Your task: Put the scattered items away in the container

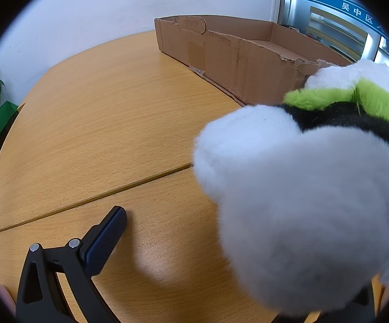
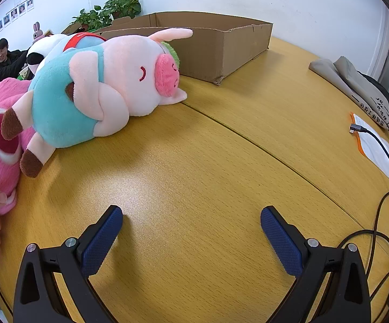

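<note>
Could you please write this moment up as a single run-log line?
left tongs: state unclear, panda toy close in front | right tongs: open, empty | pig toy: on table | box: open

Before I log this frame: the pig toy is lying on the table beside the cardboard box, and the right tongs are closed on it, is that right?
Not quite. The pig toy does lie on the table beside the cardboard box, but the right tongs are open and hold nothing, as the right wrist view shows.
</note>
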Demonstrator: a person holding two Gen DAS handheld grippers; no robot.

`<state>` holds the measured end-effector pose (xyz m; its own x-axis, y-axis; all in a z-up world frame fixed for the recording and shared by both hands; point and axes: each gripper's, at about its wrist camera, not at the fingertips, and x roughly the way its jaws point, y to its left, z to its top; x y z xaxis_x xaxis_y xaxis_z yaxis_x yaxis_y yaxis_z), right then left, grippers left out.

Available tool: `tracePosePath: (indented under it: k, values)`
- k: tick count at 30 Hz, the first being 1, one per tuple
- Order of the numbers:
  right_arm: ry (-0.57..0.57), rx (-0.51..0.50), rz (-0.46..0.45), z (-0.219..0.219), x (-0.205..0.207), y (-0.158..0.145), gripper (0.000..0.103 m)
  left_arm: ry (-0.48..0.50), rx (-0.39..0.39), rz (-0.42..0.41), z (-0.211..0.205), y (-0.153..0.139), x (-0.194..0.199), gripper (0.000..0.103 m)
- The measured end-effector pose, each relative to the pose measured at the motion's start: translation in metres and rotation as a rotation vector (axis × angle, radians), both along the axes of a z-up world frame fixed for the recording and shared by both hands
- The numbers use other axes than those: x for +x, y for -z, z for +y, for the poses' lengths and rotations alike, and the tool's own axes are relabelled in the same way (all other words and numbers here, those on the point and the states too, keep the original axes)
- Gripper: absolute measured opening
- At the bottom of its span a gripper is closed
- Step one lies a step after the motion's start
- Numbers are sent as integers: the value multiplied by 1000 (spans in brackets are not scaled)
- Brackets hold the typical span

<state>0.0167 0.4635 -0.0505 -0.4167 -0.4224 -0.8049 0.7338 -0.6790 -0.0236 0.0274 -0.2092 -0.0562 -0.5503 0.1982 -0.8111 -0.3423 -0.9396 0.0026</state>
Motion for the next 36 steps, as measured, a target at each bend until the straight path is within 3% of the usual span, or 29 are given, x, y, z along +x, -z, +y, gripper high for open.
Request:
tracePosePath:
  k: [36]
  values:
    - [2,0,0,0,0,0,103,1,0,0,-4,-1,-1,103]
